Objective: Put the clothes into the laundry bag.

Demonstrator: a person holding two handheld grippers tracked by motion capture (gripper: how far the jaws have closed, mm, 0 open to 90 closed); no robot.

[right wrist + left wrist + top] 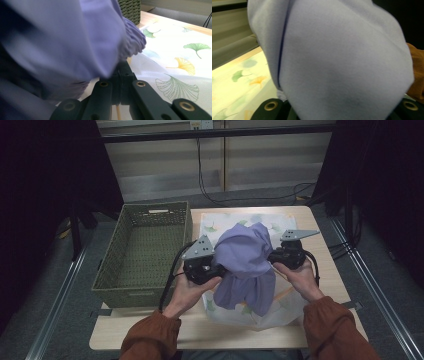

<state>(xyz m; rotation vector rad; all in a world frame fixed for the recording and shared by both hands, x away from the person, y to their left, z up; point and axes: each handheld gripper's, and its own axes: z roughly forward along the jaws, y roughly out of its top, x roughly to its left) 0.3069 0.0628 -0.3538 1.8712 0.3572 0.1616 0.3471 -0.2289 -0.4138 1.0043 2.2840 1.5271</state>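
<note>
Hiding both claws — lavender garment [246, 265]

Wicker basket [145, 251] beside leaf-print cloth [220, 222] (on table [325, 265]).

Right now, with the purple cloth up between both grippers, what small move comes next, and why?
Probably carry the purple cloth left over the basket. The left gripper and right gripper both pinch it, it hangs above the patterned sheet, and the basket sits open beside it.
</note>
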